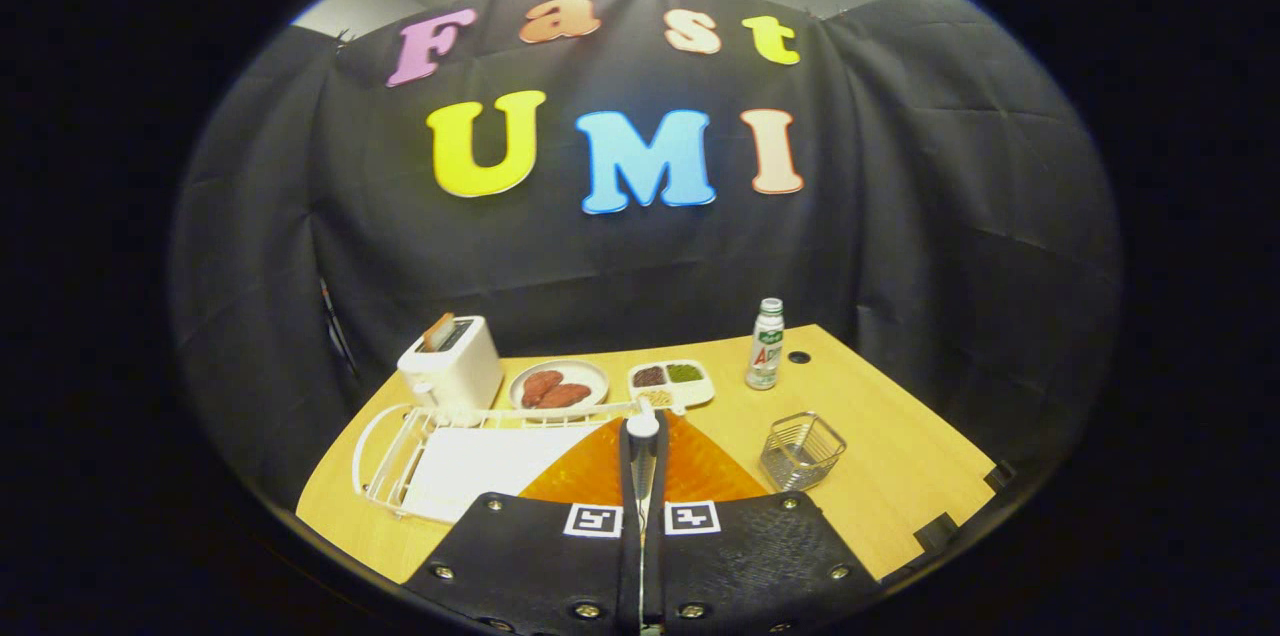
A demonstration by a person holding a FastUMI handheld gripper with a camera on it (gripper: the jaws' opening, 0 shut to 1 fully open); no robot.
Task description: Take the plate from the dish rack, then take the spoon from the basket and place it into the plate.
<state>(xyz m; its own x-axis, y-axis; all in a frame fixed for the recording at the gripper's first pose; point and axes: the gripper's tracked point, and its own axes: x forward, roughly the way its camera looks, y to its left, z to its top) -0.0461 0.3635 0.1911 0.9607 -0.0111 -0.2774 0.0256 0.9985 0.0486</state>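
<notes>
Found the hand-held gripper (642, 441) closed, both fingers pressed on what looked like the spoon (643, 425): a thin metal sliver down the gap, a pale rounded end poking out past the tips. Could not tell bowl from handle at that end.

Placed the orange plate (700, 472) near the counter's (900, 476) near edge, directly beneath and beyond the fingers, out of the dish rack (385, 456), which lay beside it toward the near left corner. Noted the wire basket (801, 451) on the right side of the plate, apart from it, with nothing seen standing in it.

Logged along the far edge: toaster (452, 366) at the left corner, a white dish with two reddish-brown pieces (558, 384), a divided tray (671, 382), a small bottle (765, 344).

Judged the task near its last step, spoon over plate, not yet laid down.

Handling, as judged: spoon light, rigid, smooth metal, so likely to twist or slide in a narrow pinch; better taken mid-handle, across the flat. Plate stiff and possibly slick or breakable; would lower the spoon close before letting go rather than dropping it, to avoid a bounce or a skid off the rim.
</notes>
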